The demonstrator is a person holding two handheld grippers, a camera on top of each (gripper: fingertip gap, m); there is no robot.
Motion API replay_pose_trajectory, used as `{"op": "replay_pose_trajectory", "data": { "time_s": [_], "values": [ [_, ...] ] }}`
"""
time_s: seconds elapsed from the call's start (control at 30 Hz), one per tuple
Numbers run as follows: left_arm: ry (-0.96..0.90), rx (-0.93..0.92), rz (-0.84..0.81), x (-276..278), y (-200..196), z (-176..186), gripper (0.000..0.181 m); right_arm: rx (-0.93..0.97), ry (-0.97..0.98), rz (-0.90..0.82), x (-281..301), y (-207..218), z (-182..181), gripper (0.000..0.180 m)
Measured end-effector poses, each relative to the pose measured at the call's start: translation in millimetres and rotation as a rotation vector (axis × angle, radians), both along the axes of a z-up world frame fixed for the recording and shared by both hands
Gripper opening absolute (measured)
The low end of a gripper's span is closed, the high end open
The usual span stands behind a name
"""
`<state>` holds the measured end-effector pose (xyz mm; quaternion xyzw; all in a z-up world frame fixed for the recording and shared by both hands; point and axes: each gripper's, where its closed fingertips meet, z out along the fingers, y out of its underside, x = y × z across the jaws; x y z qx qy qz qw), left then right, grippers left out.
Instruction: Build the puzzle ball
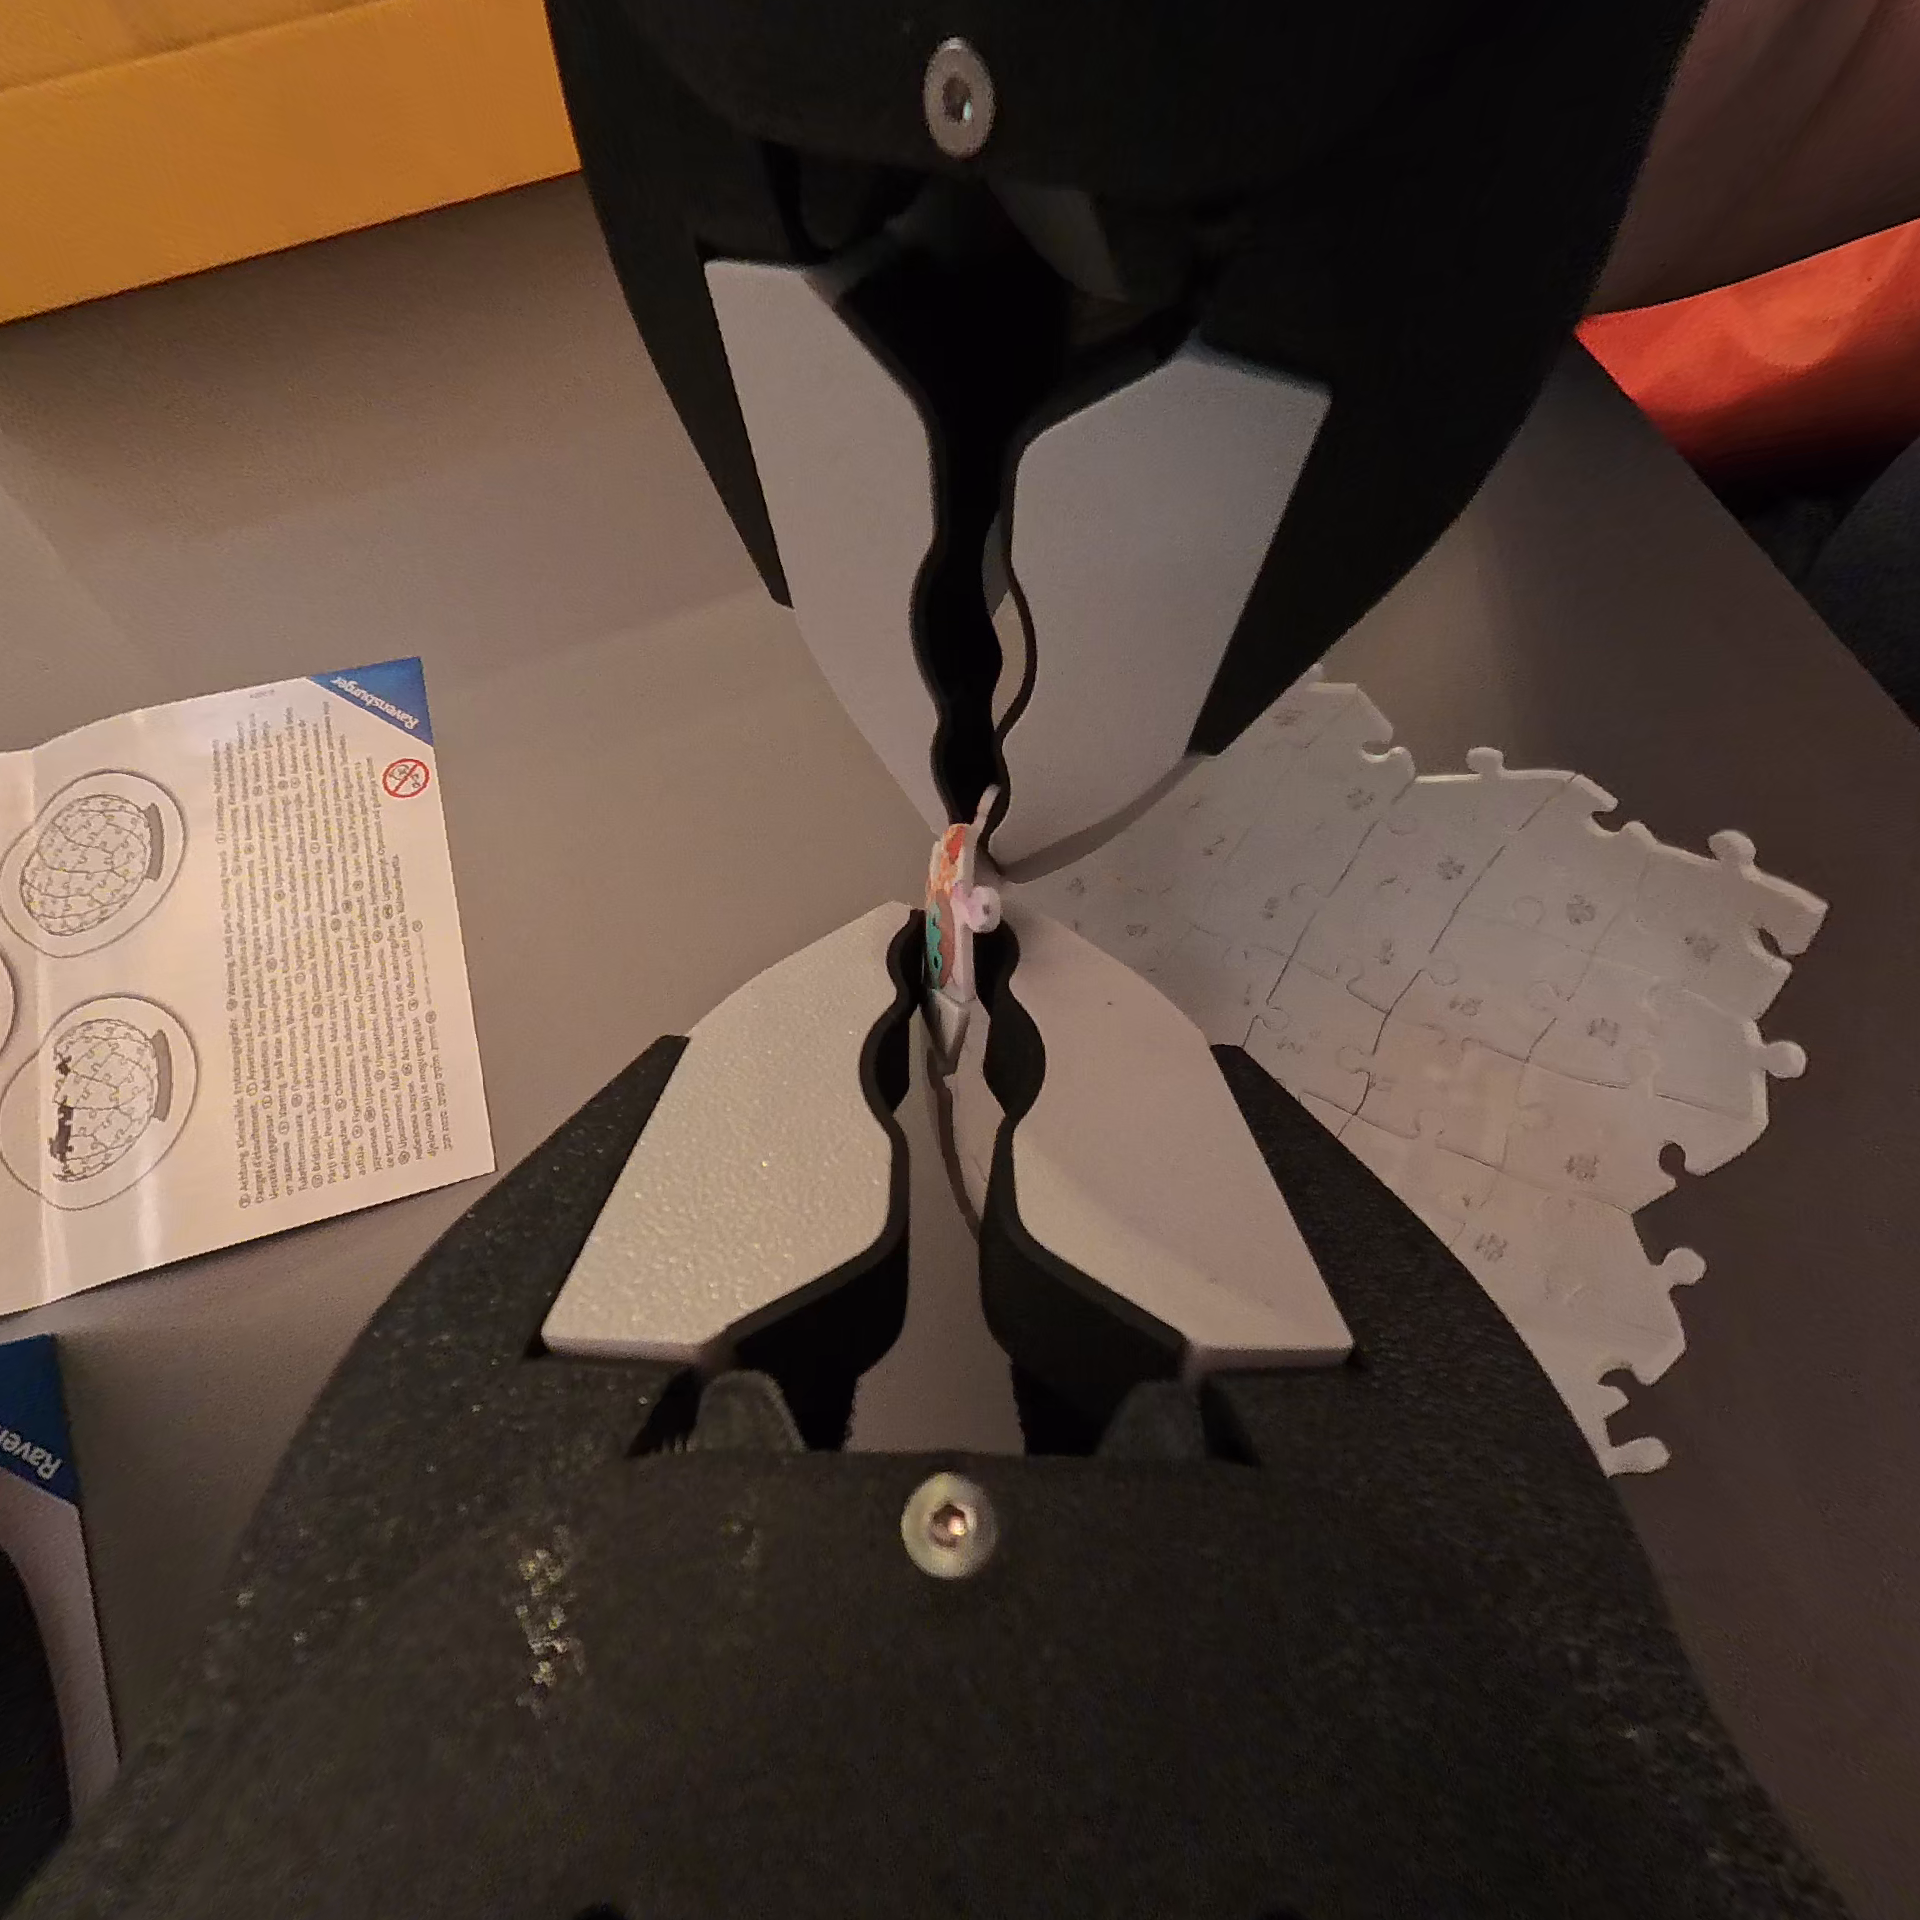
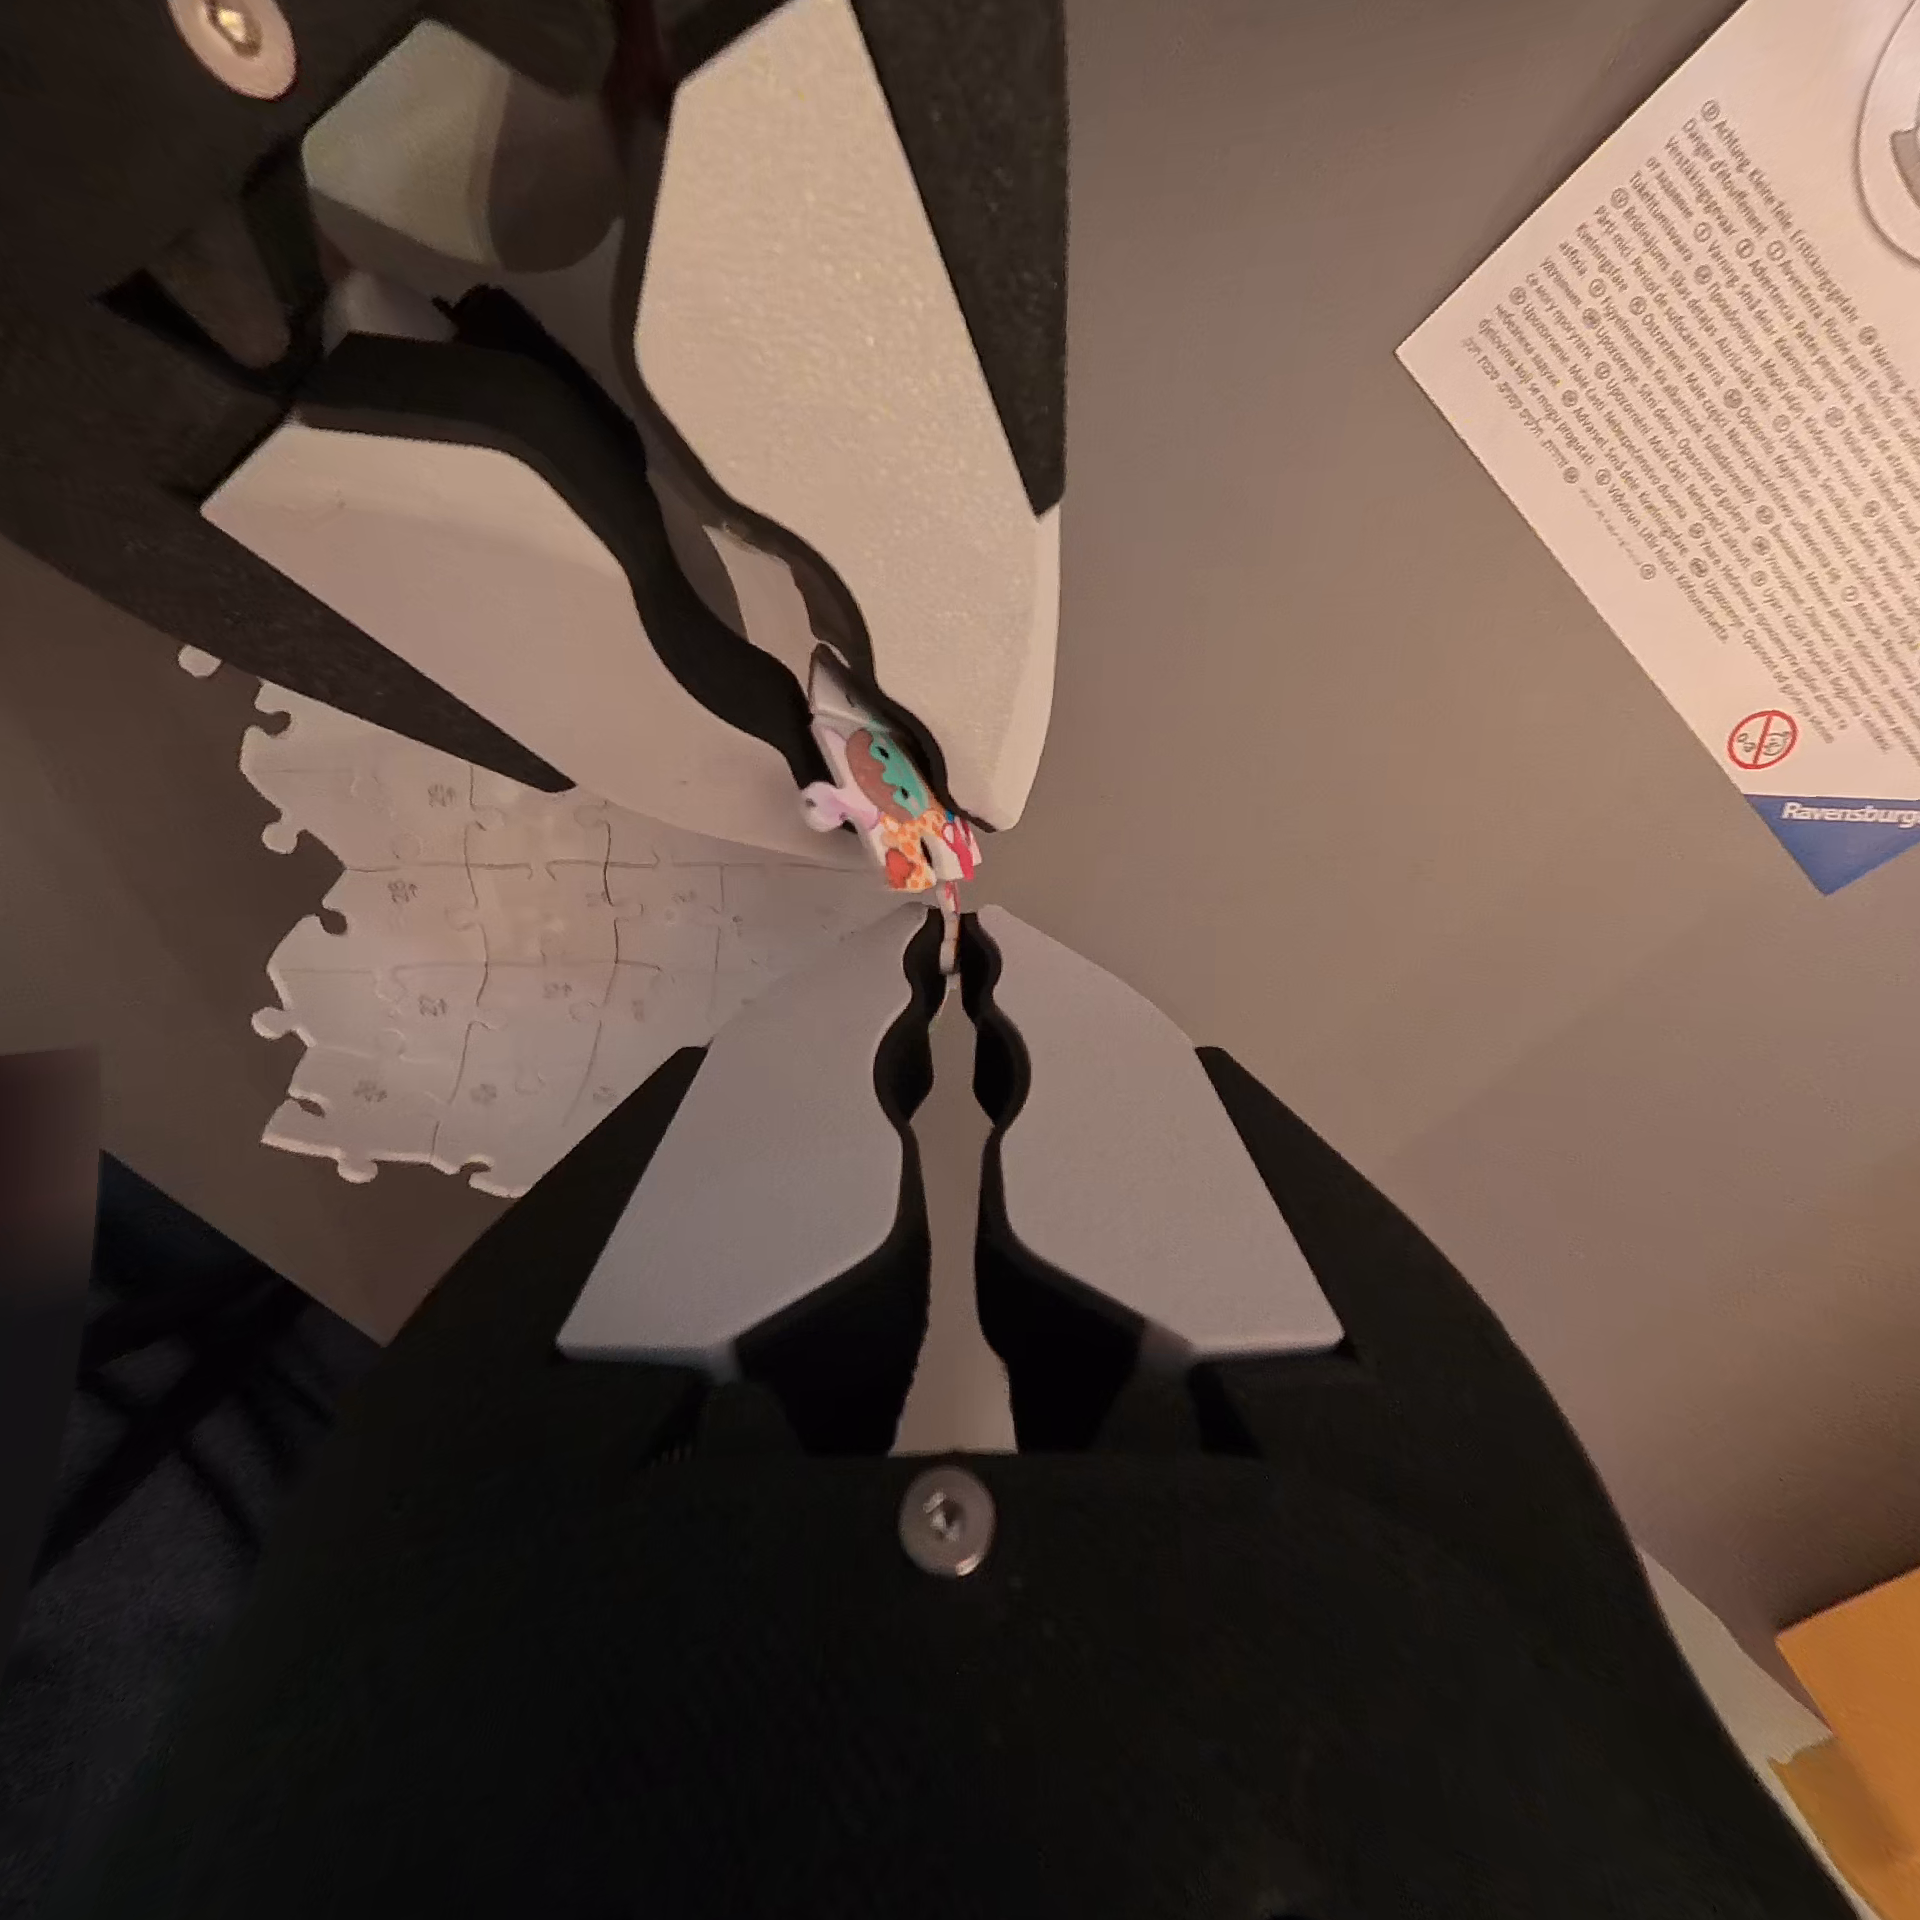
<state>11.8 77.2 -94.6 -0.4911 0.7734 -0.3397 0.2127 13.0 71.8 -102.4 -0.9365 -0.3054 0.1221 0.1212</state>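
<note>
1. Puzzle piece (image 1: 958, 914), small and brightly printed, sits at the centre of both wrist views, pinched from two sides.
2. From the bottom of the left wrist view, the left gripper (image 1: 951, 961) has its fingers together, clamped on the lower part of the piece.
3. Coming down from the top of that view, the right gripper (image 1: 987, 831) meets it tip to tip. In the right wrist view its own fingers (image 2: 940, 961) rise from the bottom edge, closed on a thin edge of the piece or on a second piece mated to it; I cannot tell which.
4. Behind the tips, on the grey counter (image 1: 520, 499), lies the joined sheet of pieces (image 1: 1455, 997), blank side up, at right of the left wrist view. A folded instruction leaflet (image 1: 239, 987) lies at the left, a yellow box (image 1: 260, 135) at upper left.
5. The step in hand looks like a handover or regrip of one piece, or pressing two together in the air.
6. Next, one gripper should probably let go so the other can carry the piece to the sheet's toothed edge, tab lined up squarely with its socket.
</note>
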Motion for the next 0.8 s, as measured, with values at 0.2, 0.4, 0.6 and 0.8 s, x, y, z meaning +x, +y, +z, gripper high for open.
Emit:
{"op": "replay_pose_trajectory", "data": {
  "time_s": [0.2, 0.4, 0.6, 0.8],
  "values": [
    [-0.006, -0.007, 0.007, -0.4, 0.9, 2.5, 0.008, 0.021, 0.033, 0.012, -0.5, 3.4, 2.0, 0.004],
    [-0.009, -0.006, 0.007, 0.8, 0.3, 1.2, 0.008, 0.041, 0.097, 0.002, -0.4, 6.9, 3.7, 0.011],
    [-0.005, -0.008, 0.005, 0.7, 0.3, -0.3, 0.008, 0.041, 0.115, 0.012, -0.7, 4.0, 2.9, 0.005],
    [0.002, -0.018, 0.0, 0.5, 0.0, -0.9, 0.009, 0.041, 0.143, -0.001, -0.4, 1.4, 3.9, 0.004]
  ]
}}
